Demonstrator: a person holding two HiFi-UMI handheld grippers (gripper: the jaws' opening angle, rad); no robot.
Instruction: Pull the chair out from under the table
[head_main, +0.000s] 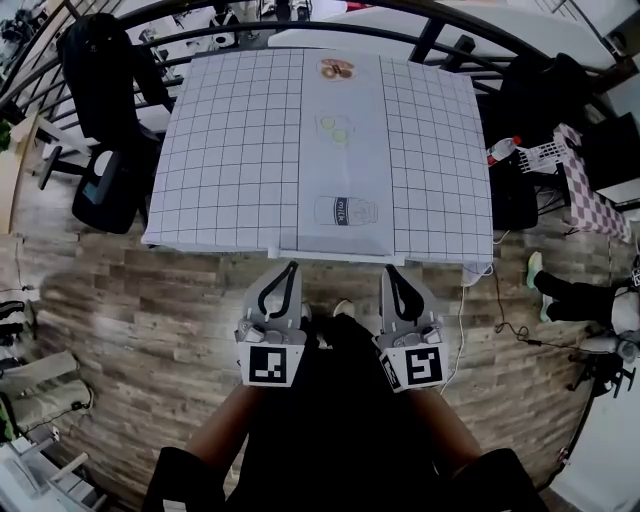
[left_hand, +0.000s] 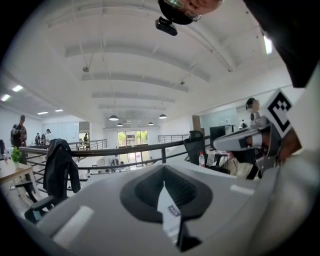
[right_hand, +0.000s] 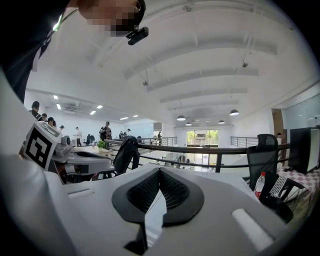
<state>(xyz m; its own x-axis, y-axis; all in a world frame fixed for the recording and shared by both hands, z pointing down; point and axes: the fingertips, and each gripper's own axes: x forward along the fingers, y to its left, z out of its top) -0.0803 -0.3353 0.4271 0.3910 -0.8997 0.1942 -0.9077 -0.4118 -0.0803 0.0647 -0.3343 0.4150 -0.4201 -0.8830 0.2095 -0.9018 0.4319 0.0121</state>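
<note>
The surface (head_main: 240, 150) is covered by a white cloth with a dark grid. A plain pale strip (head_main: 345, 180) runs down its middle. At the strip's near end lies a milk-carton picture (head_main: 345, 211), and at its far end a brownish item (head_main: 337, 69). The wood-plank floor (head_main: 130, 330) lies beneath.

A square table's white cloth (head_main: 240, 150) carries a thin black grid, split by a plain pale grey centre strip (head_main: 340, 170) with faint printed drawings. The plank wood floor (head_main: 150, 320) is streaked brown and grey. The light grey plastic left gripper (head_main: 290, 268) and matching right gripper (head_main: 393, 270) have black pads and black-and-white square markers. The padded office chair (head_main: 105, 190) is black. A draped checked fabric (head_main: 590, 195) is pink and white.
</note>
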